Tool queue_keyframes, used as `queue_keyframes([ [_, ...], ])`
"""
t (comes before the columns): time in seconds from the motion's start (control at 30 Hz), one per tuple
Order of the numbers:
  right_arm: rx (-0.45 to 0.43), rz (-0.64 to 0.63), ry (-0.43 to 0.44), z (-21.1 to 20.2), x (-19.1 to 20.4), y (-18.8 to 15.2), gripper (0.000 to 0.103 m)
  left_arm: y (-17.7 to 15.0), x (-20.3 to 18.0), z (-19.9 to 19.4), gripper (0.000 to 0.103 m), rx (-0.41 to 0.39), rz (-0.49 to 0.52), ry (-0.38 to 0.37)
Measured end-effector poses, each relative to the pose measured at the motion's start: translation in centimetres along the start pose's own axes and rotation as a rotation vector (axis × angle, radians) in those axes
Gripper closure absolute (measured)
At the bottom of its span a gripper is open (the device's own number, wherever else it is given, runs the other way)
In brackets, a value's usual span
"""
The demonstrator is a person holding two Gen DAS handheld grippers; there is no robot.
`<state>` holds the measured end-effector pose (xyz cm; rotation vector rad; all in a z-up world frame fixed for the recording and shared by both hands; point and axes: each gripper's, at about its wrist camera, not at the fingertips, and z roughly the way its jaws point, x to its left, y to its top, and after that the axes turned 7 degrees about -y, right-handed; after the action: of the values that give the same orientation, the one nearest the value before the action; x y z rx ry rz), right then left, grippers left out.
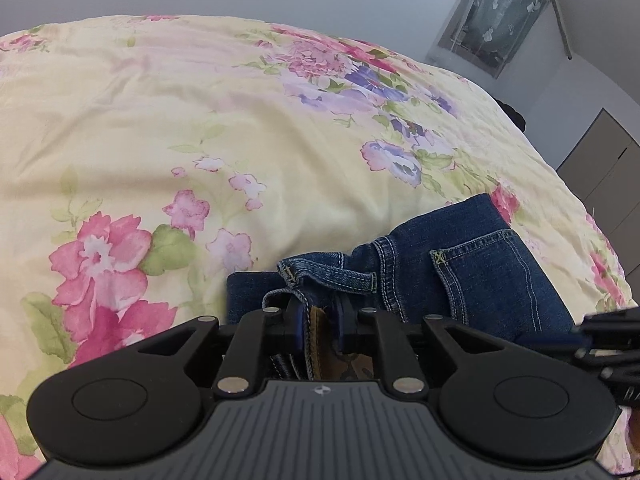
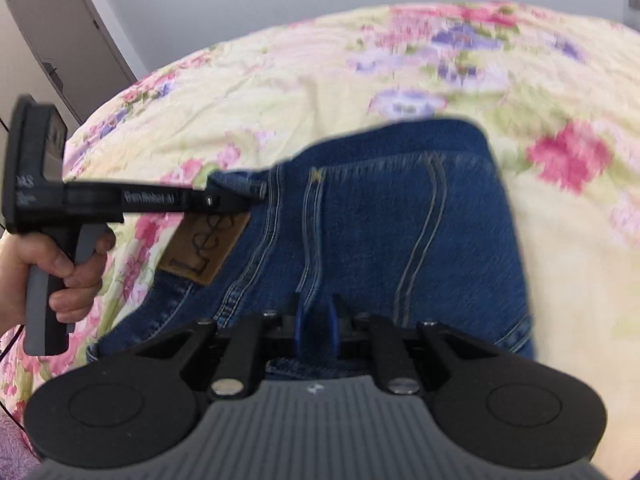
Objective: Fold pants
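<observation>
Dark blue jeans (image 1: 460, 268) lie folded on a floral bedspread (image 1: 200, 120). My left gripper (image 1: 320, 320) is shut on the jeans' waistband beside the brown leather patch. In the right wrist view the jeans (image 2: 380, 220) fill the middle, back pocket up, with the brown Lee patch (image 2: 204, 248) at left. My right gripper (image 2: 316, 320) is shut on a fold of the jeans' denim near me. The left gripper (image 2: 248, 198) reaches in from the left, held by a hand, and grips the waistband edge.
The yellow bedspread with pink and purple flowers (image 2: 560, 120) stretches away on all sides. A grey cabinet (image 1: 608, 184) stands beyond the bed's right edge; a cabinet (image 2: 60, 28) shows far left in the right wrist view. A curtained window (image 1: 496, 12) is on the far wall.
</observation>
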<state>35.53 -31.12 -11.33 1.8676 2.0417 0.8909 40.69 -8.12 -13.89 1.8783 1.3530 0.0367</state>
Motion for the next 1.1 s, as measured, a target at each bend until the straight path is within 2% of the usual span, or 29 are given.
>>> queue_keyframes([
  [0.07,-0.065,-0.013,-0.042,-1.3,-1.0,1.2,0.094,-0.1,0.2,0.0,0.086,-0.002,-0.006,-0.008],
  [0.17,-0.105,0.059,-0.113,-1.5,-3.9,4.0,0.094,-0.1,0.4,0.1,0.086,-0.005,-0.005,-0.019],
  [0.23,-0.094,0.114,-0.137,-0.3,-5.6,5.8,0.094,-0.2,0.6,0.0,0.086,-0.007,-0.003,-0.029],
  [0.33,-0.044,0.143,-0.114,2.6,-6.7,7.7,0.091,-0.3,1.0,0.2,0.084,-0.012,-0.01,-0.045],
  [0.37,-0.054,0.124,-0.141,3.5,-6.6,7.9,0.095,-0.3,1.2,0.3,0.083,-0.013,-0.014,-0.051],
  [0.47,0.0,0.137,-0.184,6.6,-7.0,7.3,0.098,-0.4,2.0,0.7,0.08,-0.013,-0.025,-0.072],
  [0.63,-0.011,0.183,-0.159,7.6,-8.1,6.5,0.098,-0.5,2.3,0.9,0.08,-0.012,-0.039,-0.079],
  [0.73,-0.017,0.158,-0.189,6.9,-7.2,6.5,0.098,-0.2,1.5,0.6,0.078,-0.001,-0.046,-0.048],
  [0.8,-0.024,0.152,-0.203,5.6,-6.6,6.5,0.097,0.1,0.6,-0.1,0.073,-0.004,-0.055,-0.018],
  [0.83,-0.027,0.157,-0.198,4.7,-6.6,6.4,0.094,0.1,0.1,-0.6,0.071,-0.011,-0.05,-0.002],
  [0.93,-0.034,0.167,-0.178,1.4,-6.4,5.5,0.075,0.0,-2.1,-2.7,0.069,-0.027,-0.014,0.067],
  [1.1,-0.053,0.105,-0.178,-4.6,-5.9,1.5,0.076,-1.8,-5.2,-6.7,0.069,-0.042,0.026,0.053],
])
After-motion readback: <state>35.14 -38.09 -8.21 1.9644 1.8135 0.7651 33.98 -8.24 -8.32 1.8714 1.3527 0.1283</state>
